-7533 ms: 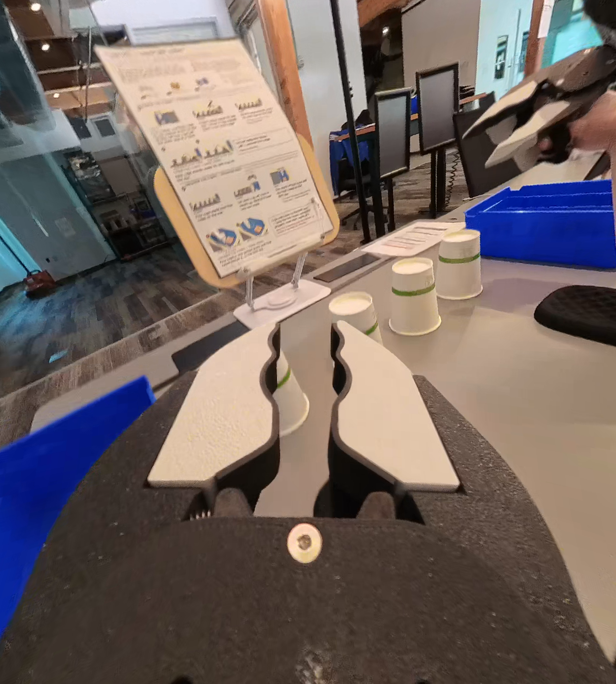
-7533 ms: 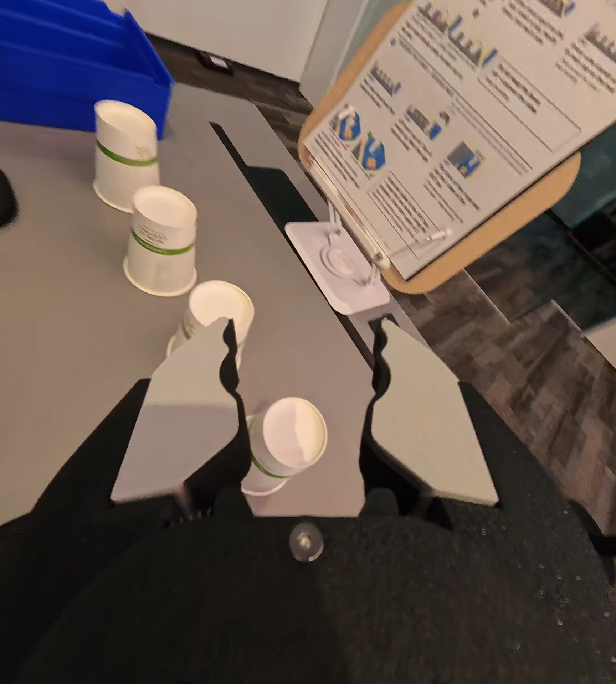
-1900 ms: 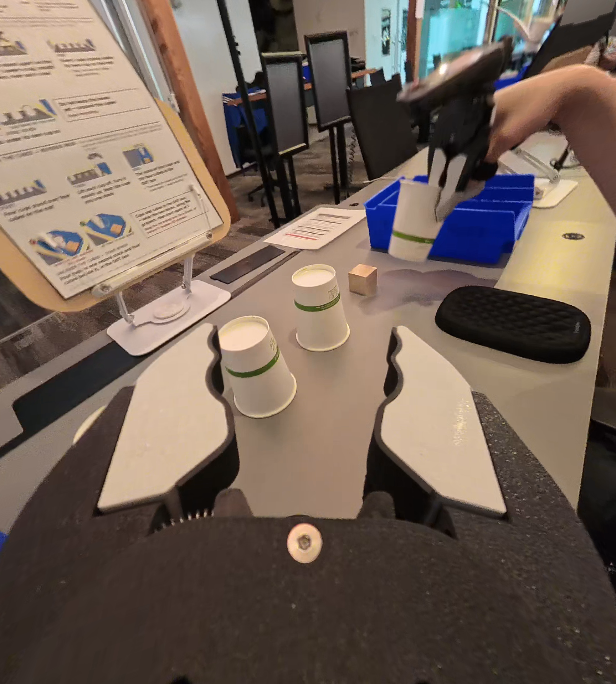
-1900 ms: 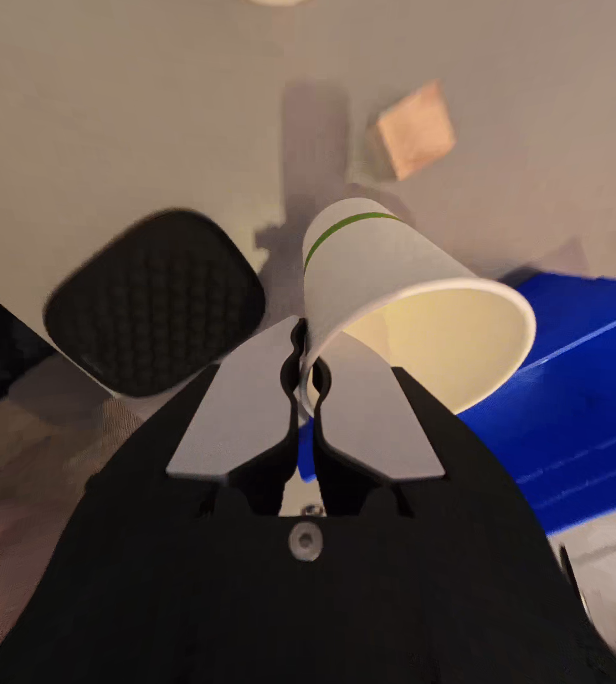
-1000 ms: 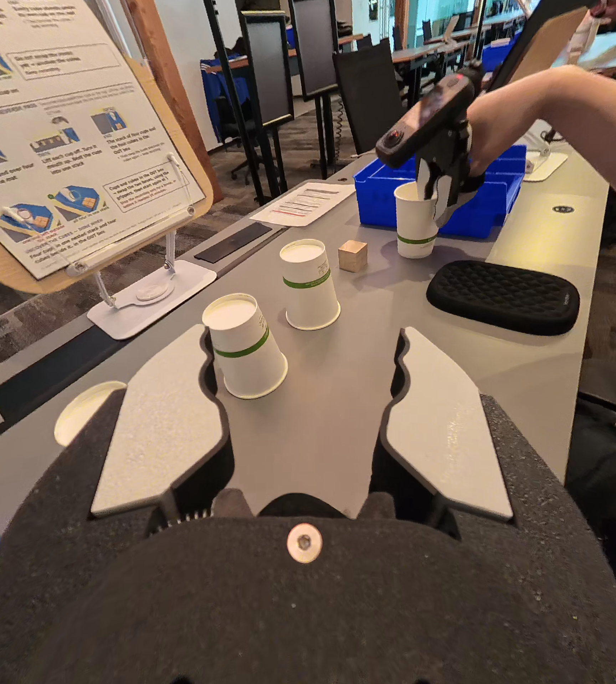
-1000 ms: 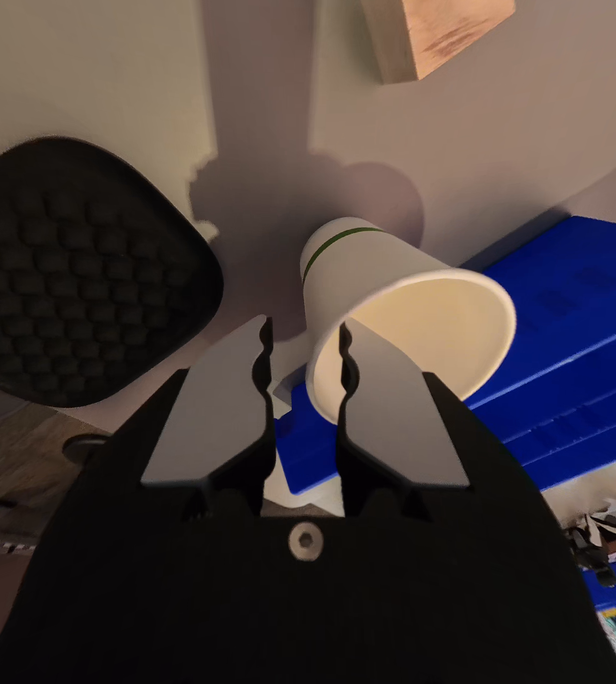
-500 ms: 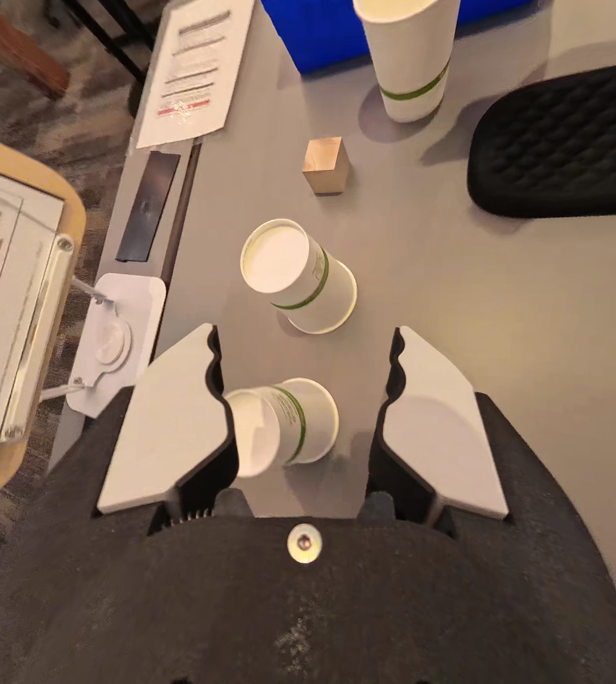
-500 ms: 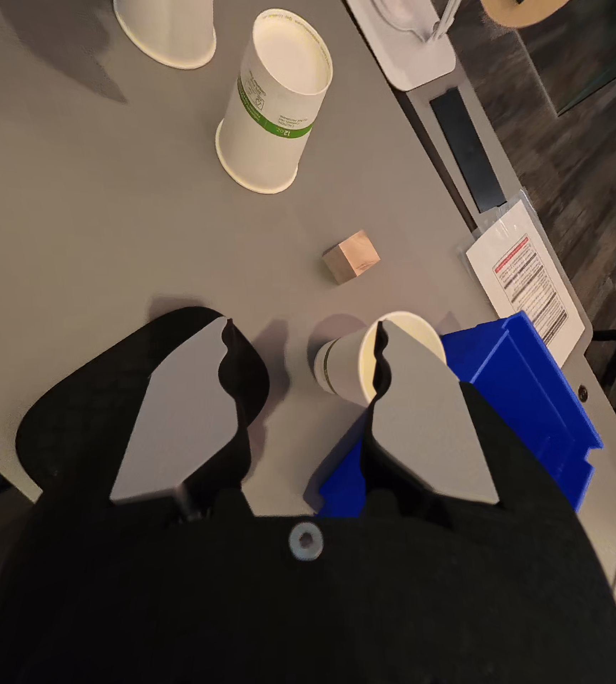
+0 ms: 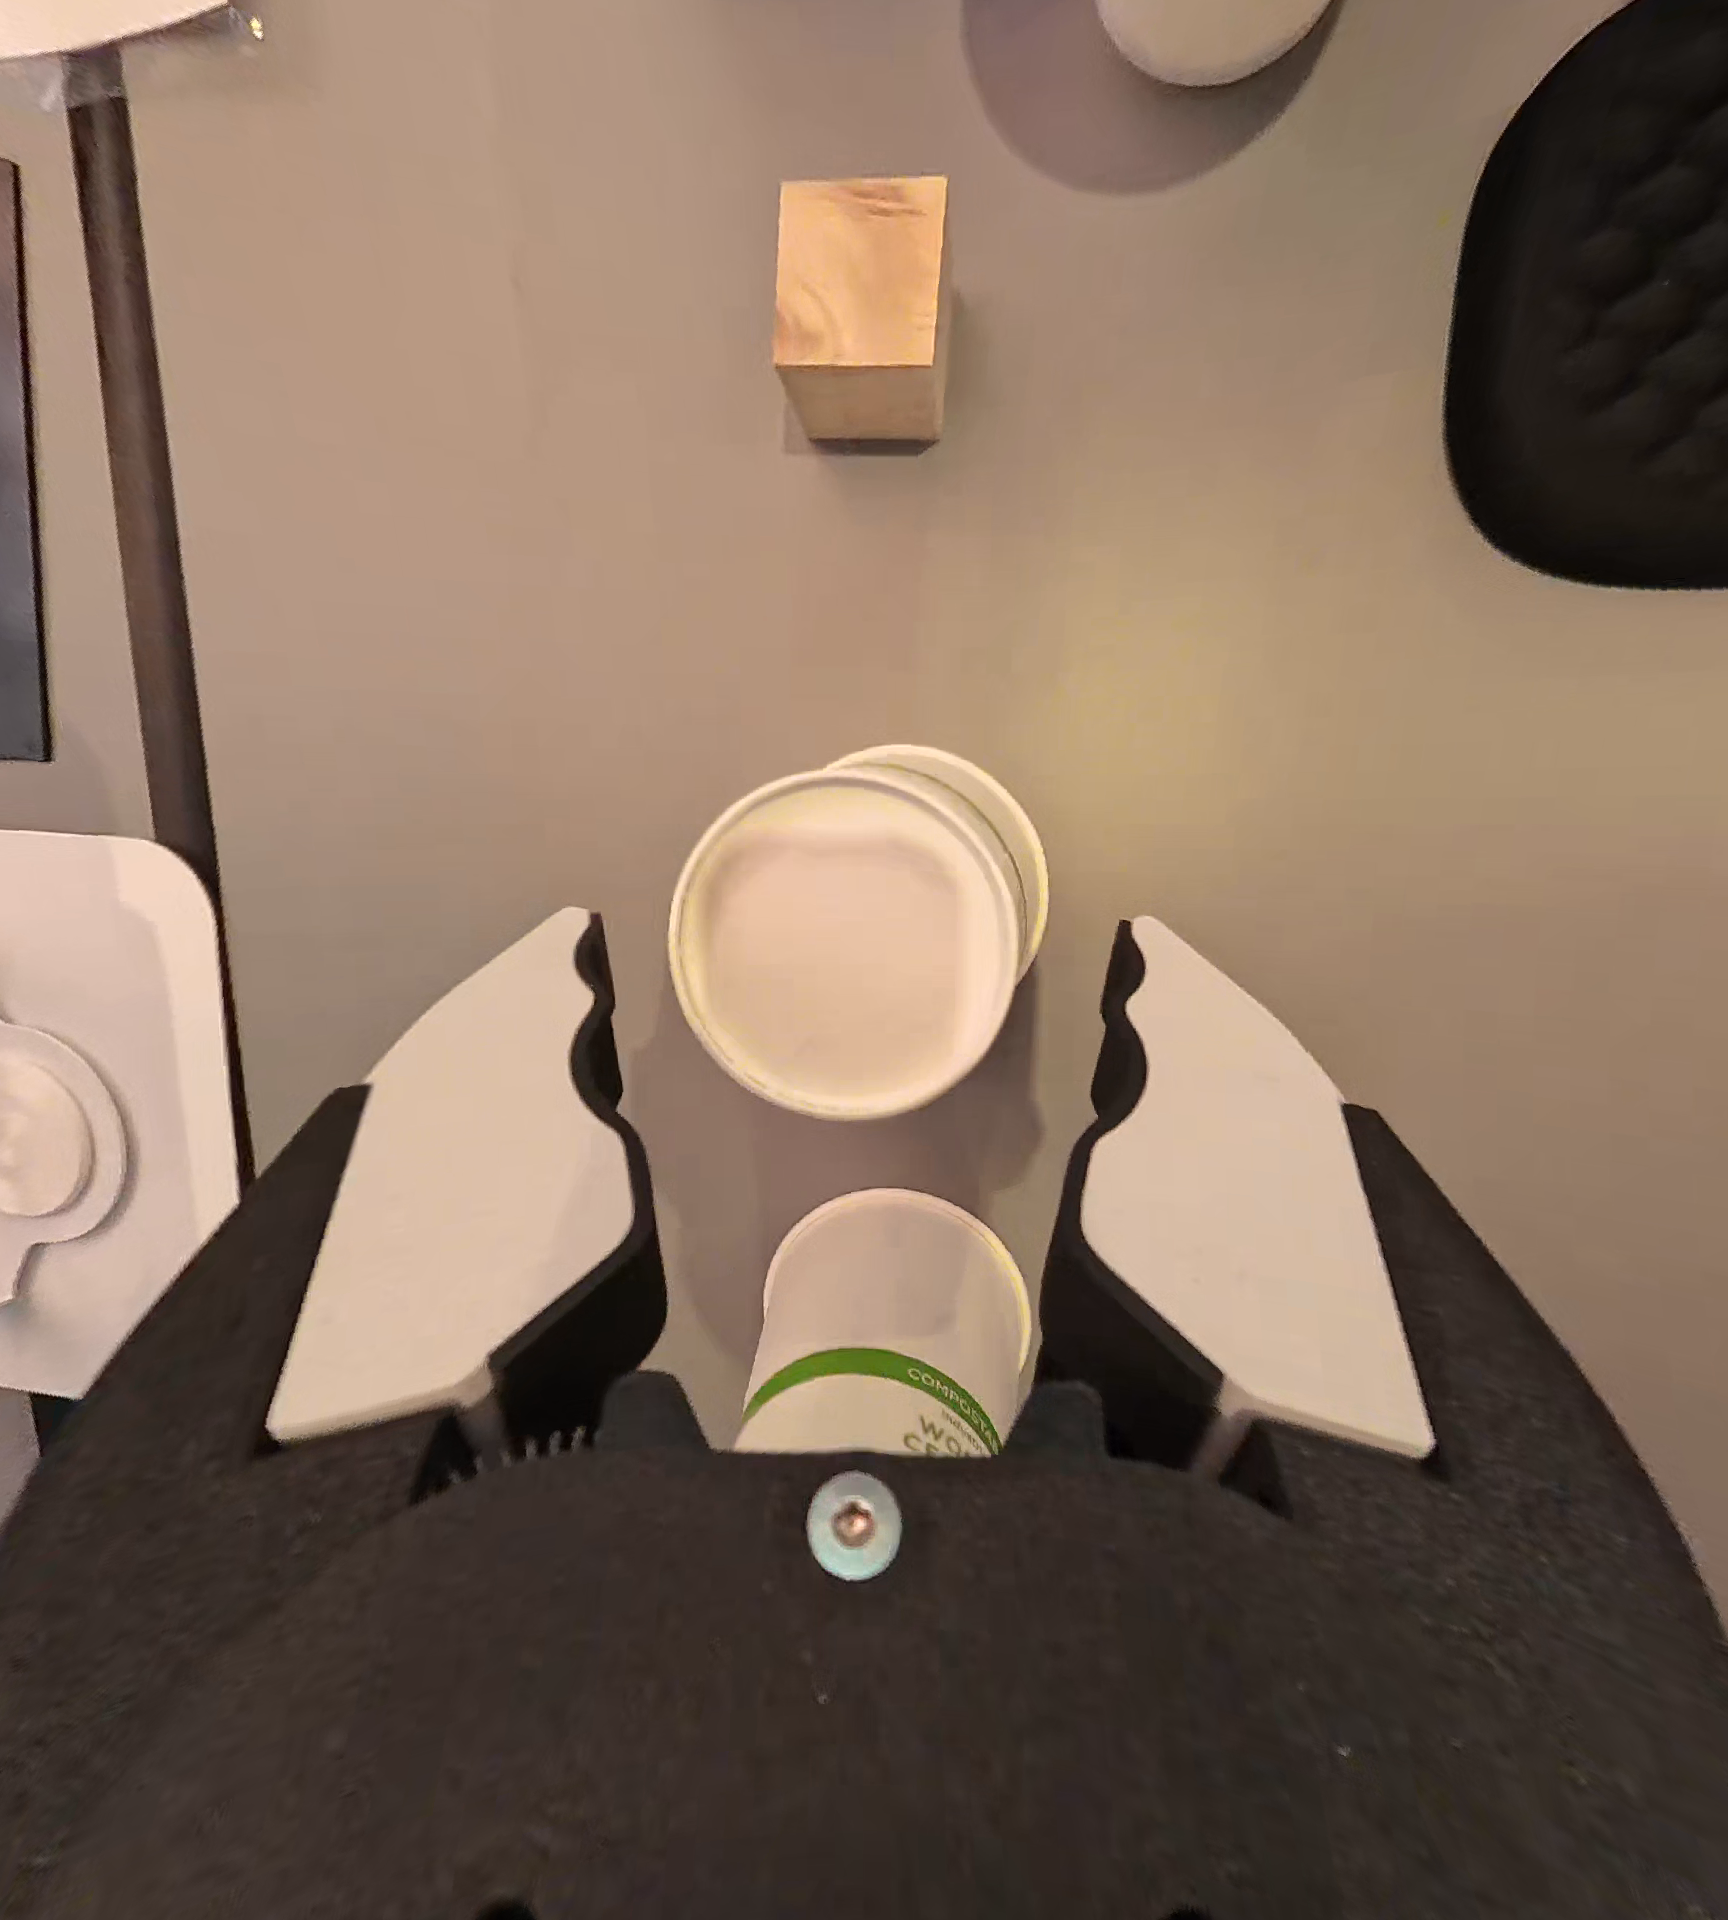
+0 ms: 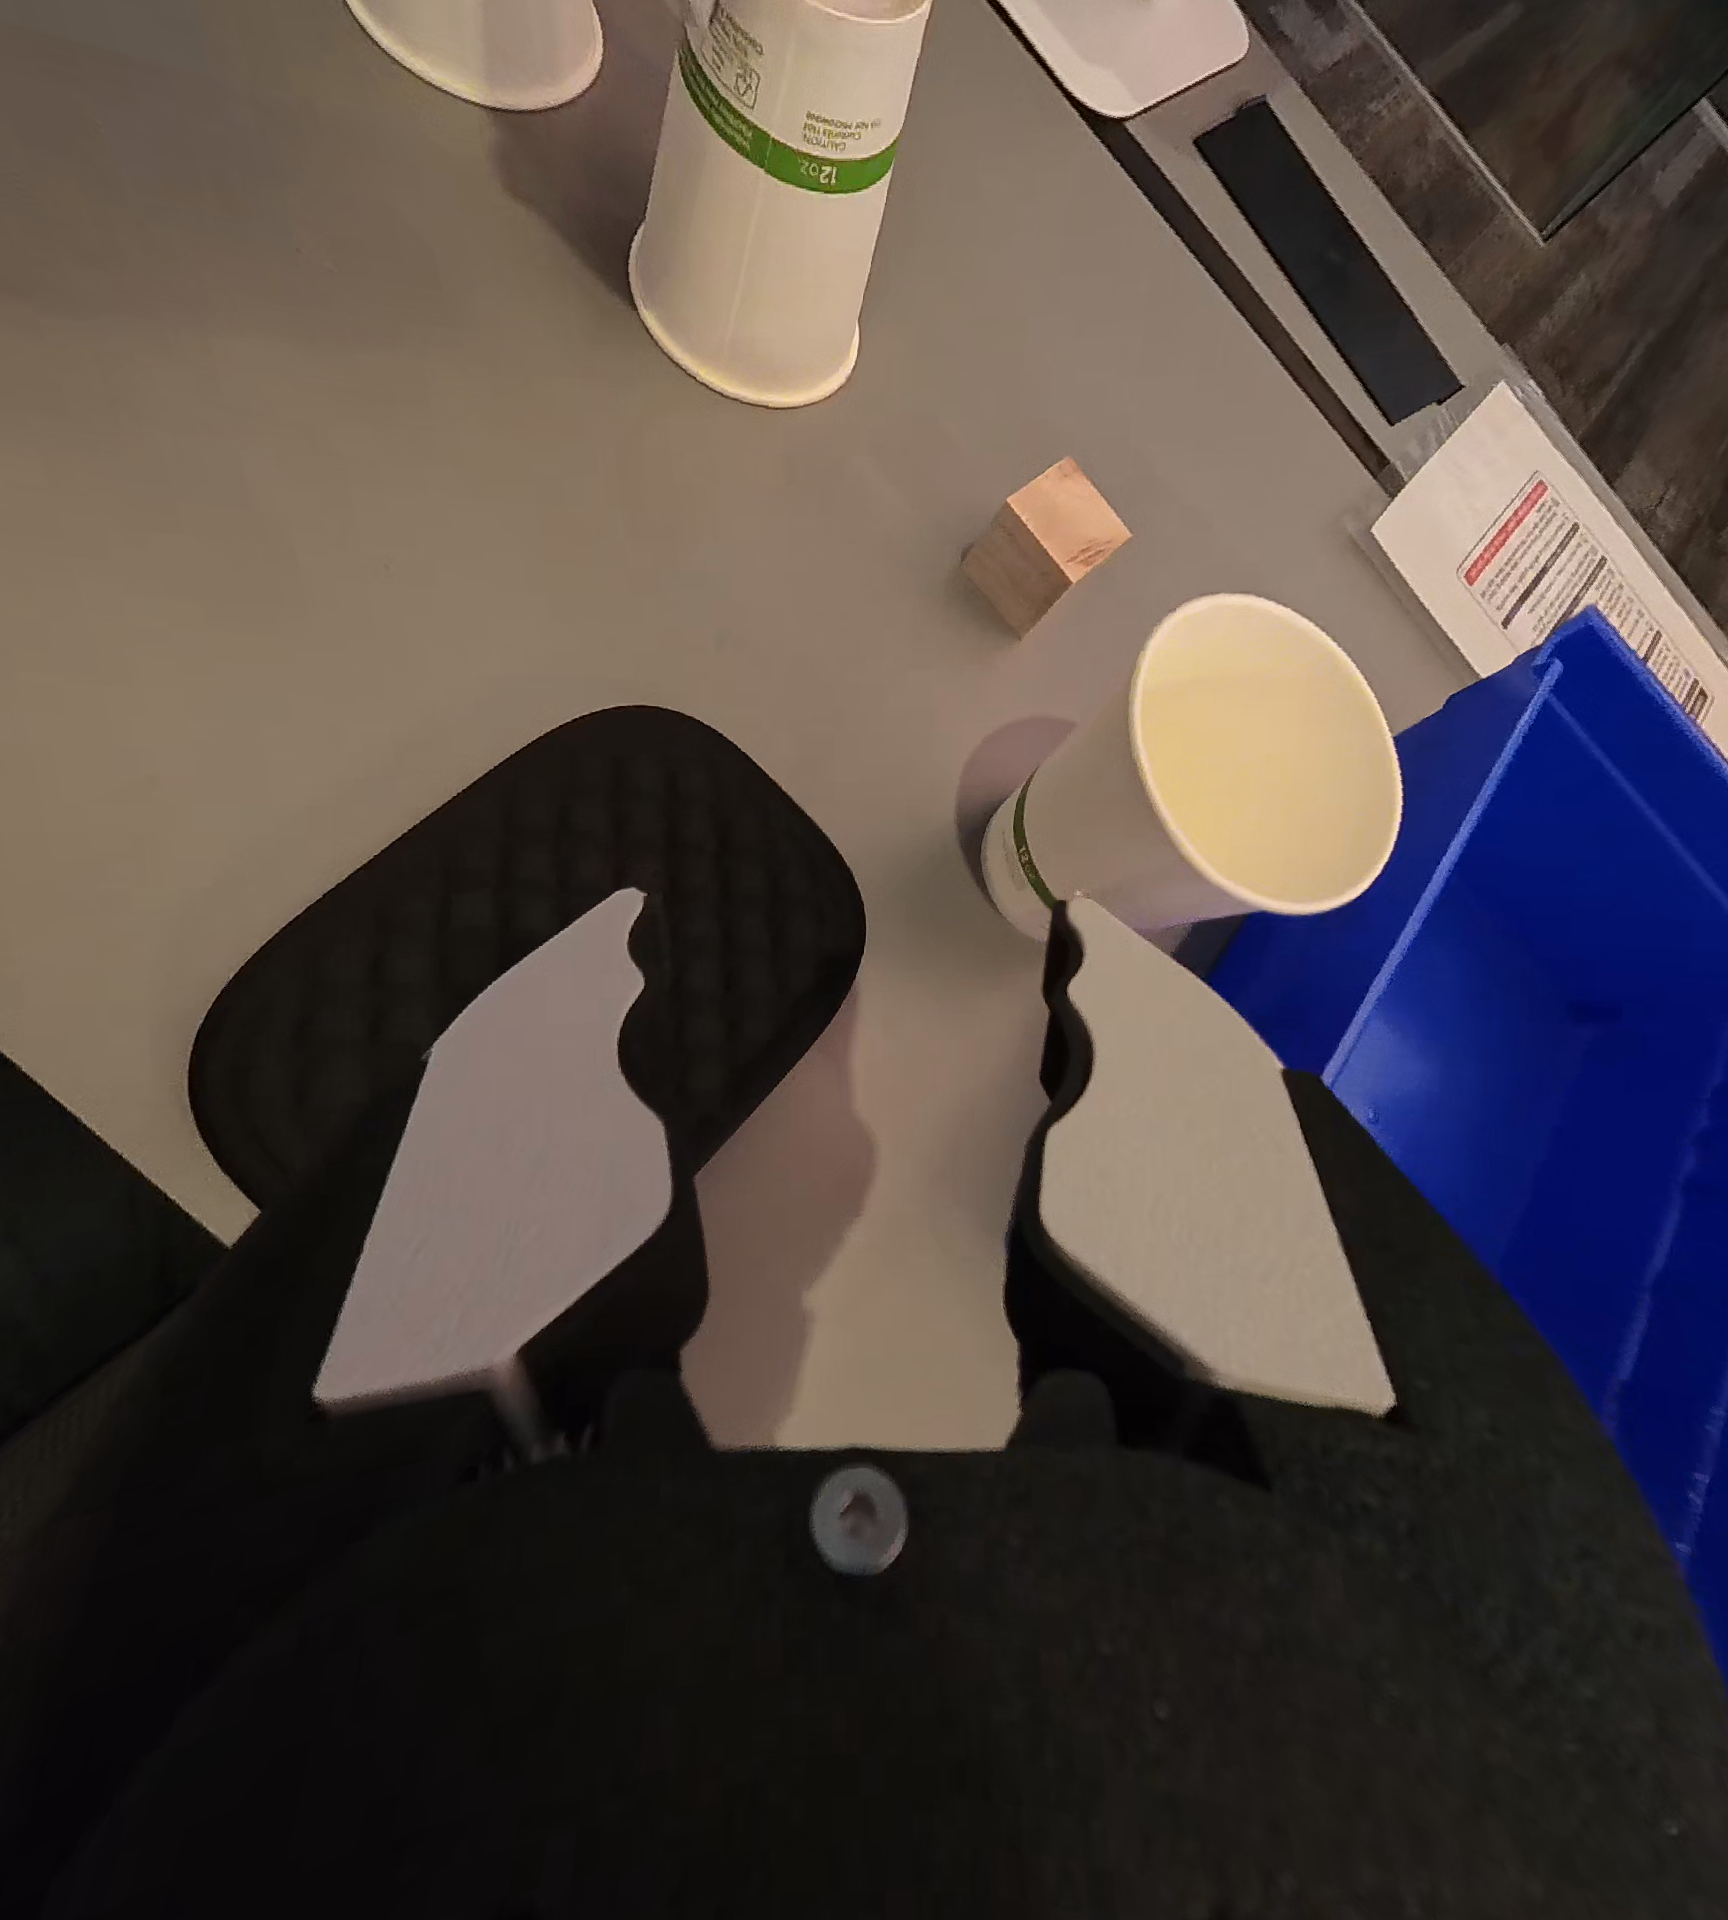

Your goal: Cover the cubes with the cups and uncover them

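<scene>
**Both grippers released above the grey table; one cube exposed, two cups inverted**

Left gripper (image 9: 855, 1023): it looks straight down, jaws spread wide and gripping nothing. An inverted white paper cup with a green band (image 9: 855, 951) stands on the grey table (image 9: 1255, 727) between the fingertips; no contact with either finger is visible. A second inverted cup of the same kind (image 9: 891, 1330) sits nearer the gripper body, between the finger bases.

Right gripper (image 10: 844, 914): jaws likewise wide apart, empty, hovering over the table edge. An upright white paper cup (image 10: 1203, 769), mouth up, stands just beyond the right finger's tip, close against the blue plastic bin (image 10: 1618, 1091). Contact between finger and cup cannot be determined.

Task items: a small light wooden cube (image 9: 860, 301) lies uncovered on the table, between the inverted cups and the upright cup, apart from each. Whether the inverted cups hide further cubes cannot be seen.

Other items: a black textured oval pad (image 10: 527, 935) lies under the right gripper's left finger. A white stand base (image 9: 39, 1091) sits at the left table edge. A printed sheet (image 10: 1525, 561) lies behind the bin.
</scene>
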A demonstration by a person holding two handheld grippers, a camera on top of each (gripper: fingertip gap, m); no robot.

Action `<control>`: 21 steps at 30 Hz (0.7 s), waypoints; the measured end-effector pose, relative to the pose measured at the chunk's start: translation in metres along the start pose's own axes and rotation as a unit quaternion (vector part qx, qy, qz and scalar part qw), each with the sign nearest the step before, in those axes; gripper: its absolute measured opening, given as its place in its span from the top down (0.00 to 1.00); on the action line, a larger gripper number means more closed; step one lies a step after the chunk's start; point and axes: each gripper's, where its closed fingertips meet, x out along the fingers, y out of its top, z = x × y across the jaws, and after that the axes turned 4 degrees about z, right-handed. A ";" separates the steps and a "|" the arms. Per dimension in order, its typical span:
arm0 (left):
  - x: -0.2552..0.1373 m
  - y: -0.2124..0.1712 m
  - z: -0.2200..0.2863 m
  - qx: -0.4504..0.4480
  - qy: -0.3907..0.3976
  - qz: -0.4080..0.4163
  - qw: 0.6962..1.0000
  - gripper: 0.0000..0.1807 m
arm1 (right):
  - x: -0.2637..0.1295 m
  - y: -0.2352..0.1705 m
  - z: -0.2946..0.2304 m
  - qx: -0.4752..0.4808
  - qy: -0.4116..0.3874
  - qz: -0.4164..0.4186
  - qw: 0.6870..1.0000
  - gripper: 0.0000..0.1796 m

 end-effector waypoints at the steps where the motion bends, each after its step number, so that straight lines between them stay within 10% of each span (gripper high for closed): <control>1: 0.003 -0.001 -0.001 0.003 0.000 -0.007 1.000 0.50 | -0.001 -0.002 0.000 0.002 -0.002 0.002 1.000 0.61; 21: 0.026 -0.014 -0.001 -0.008 -0.022 -0.069 0.997 0.57 | 0.004 -0.034 -0.001 0.022 0.004 -0.020 1.000 0.62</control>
